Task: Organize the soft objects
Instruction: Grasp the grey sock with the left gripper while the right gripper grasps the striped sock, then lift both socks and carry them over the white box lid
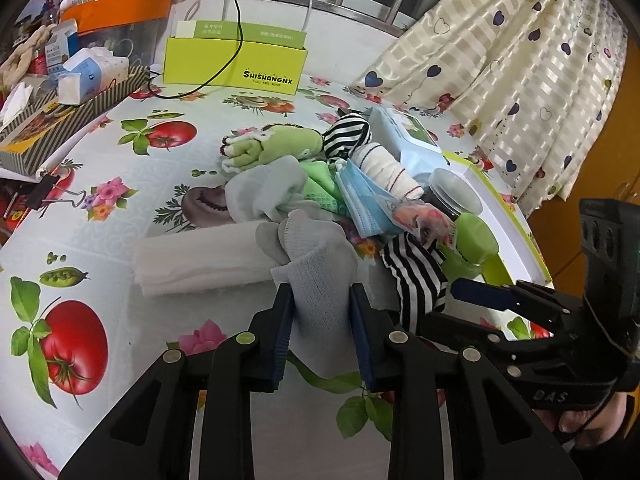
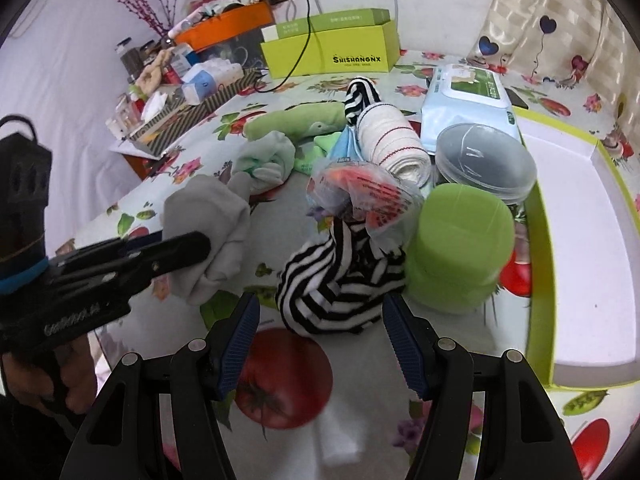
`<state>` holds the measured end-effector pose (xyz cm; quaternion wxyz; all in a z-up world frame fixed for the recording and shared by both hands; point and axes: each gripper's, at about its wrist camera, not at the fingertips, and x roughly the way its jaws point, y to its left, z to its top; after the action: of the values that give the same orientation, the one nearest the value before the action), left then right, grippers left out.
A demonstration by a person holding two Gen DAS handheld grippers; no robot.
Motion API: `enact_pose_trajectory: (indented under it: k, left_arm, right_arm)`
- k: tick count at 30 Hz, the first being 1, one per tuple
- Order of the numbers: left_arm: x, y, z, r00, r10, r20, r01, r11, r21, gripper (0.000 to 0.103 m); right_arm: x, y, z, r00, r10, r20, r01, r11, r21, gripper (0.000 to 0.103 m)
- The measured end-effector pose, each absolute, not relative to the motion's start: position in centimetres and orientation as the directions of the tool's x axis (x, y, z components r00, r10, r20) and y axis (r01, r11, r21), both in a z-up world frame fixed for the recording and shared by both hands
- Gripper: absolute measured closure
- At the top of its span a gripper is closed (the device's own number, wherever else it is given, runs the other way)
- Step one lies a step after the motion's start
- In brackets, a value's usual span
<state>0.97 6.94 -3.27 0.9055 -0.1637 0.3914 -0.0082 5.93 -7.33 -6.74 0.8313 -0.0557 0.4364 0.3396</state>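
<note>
My left gripper (image 1: 322,300) is shut on a grey knit sock (image 1: 316,264) and holds it above the tablecloth; the sock also shows in the right wrist view (image 2: 208,220). My right gripper (image 2: 320,320) is open, its jaws on either side of a black-and-white striped cloth (image 2: 336,284), which also shows in the left wrist view (image 1: 416,276). A pile of soft things lies behind: a green plush (image 1: 276,144), a pale grey-green sock (image 1: 260,188), blue face masks (image 1: 360,200), a rolled white cloth (image 2: 392,140) and a crumpled plastic wrapper (image 2: 360,192).
A green jar (image 2: 460,248) and a clear-lidded jar (image 2: 484,160) stand right of the striped cloth. A white tray with a green rim (image 2: 538,240) lies at right. A wet-wipes pack (image 2: 468,100), a green box (image 2: 332,56), a folded white towel (image 1: 192,264) and cluttered boxes (image 1: 60,112) are around.
</note>
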Motion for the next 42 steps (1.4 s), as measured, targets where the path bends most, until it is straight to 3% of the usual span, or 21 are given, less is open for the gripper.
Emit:
enact_pose_trajectory:
  k: [8,9,13,16,42]
  left_arm:
    - [0.7,6.8,-3.2,0.699,-0.118,-0.705,-0.107,0.958,-0.267,0.074]
    - [0.7,6.7,-3.2,0.7,-0.114,-0.705,-0.107,0.959,-0.261,0.074]
    - [0.7,6.5,-3.0,0.704,-0.095,-0.704,-0.111,0.964,-0.241,0.074]
    - [0.7,6.3,-2.9,0.704,-0.078,-0.706,-0.118,0.968,-0.223,0.074]
    - [-0.5,4.2,-0.4,0.732,-0.035,-0.68,-0.114,0.978,-0.173,0.074]
  right_arm:
    - [7.1,-6.3,-8.0,0.4,0.483,-0.779,-0.57,0.796,0.201,0.039]
    - [7.2,-6.4,-8.1,0.402,0.48,-0.78,-0.569,0.798,0.198,0.043]
    - [7.4,-6.5,-8.4,0.406,0.48,-0.778,-0.573,0.797,0.192,0.08]
    - [7.2,-6.8,-8.4,0.405,0.488,-0.773,-0.582,0.79,0.193,0.087]
    - [1.6,-8.9,-1.1,0.488,0.617,-0.618,-0.698,0.701,0.148,0.091]
